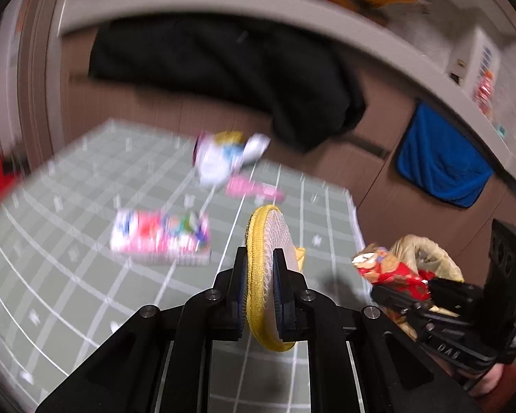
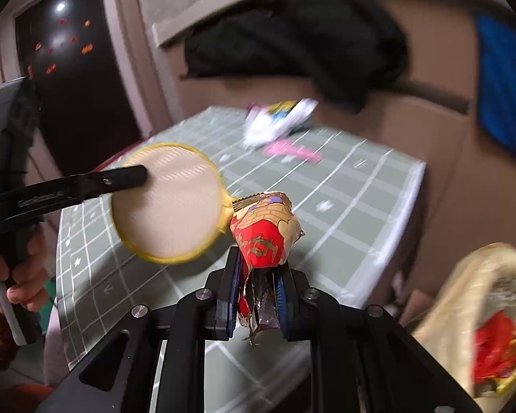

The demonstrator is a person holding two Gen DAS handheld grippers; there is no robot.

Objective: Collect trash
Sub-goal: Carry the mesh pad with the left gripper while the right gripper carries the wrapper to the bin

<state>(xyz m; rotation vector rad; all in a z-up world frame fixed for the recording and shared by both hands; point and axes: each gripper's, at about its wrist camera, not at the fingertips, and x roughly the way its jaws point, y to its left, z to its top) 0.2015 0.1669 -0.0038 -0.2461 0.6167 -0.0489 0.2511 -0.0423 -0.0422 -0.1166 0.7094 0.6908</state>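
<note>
My left gripper [image 1: 261, 289] is shut on a round yellow-rimmed mesh pad [image 1: 270, 241], held above the green checked table [image 1: 86, 275]; the pad also shows in the right wrist view [image 2: 168, 203]. My right gripper [image 2: 256, 289] is shut on a crumpled red and gold wrapper [image 2: 263, 234], held beyond the table's right edge; it also shows in the left wrist view [image 1: 392, 272]. A tan trash bag [image 2: 478, 316] with red trash inside sits low at the right. On the table lie a pink and red packet [image 1: 161, 237], a white wrapper [image 1: 223, 158] and a pink wrapper [image 1: 254, 187].
A black cloth [image 1: 223, 69] hangs over the brown cabinet front behind the table. A blue towel [image 1: 440, 161] hangs at the right. A counter edge [image 1: 292, 7] runs above. A dark door [image 2: 72, 79] stands at the left.
</note>
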